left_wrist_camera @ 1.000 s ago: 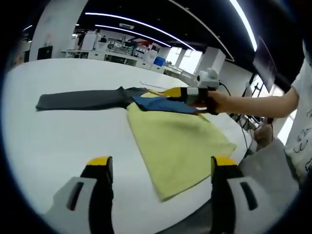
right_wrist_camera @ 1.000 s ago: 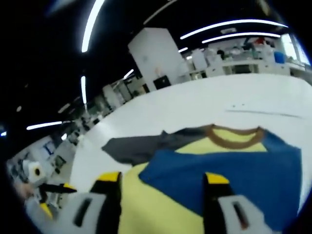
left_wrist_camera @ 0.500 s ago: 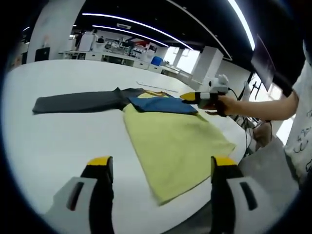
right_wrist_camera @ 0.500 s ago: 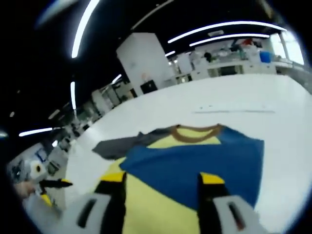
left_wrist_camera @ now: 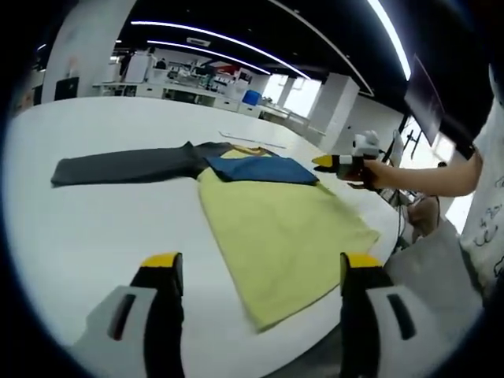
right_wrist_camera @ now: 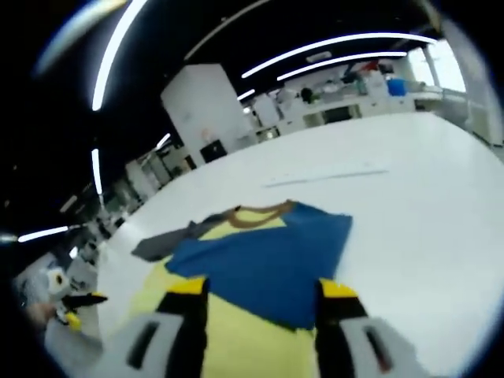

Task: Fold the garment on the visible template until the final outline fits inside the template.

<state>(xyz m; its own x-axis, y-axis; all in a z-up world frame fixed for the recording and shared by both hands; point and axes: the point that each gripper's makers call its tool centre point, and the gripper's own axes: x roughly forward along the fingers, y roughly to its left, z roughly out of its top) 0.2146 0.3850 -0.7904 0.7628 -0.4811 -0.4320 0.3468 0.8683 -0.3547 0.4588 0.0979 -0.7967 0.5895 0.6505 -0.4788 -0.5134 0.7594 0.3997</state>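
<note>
Lying flat on white table (left_wrist_camera: pixel 94 228), garment (left_wrist_camera: pixel 268 213), brown collar (right_wrist_camera: pixel 256 214) clearest rightward, both hand-held grippers released.

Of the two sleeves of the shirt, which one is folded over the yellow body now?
The blue sleeve is folded across the yellow body, just below the collar. The grey sleeve lies stretched out flat on the white table.

garment (right_wrist_camera: pixel 260 260) hem behind the jaws

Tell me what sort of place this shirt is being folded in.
Probably a large open lab or workshop. Long strip lights run across a dark ceiling, benches crowded with equipment line the back wall, and the shirt lies on a big white table.
</note>
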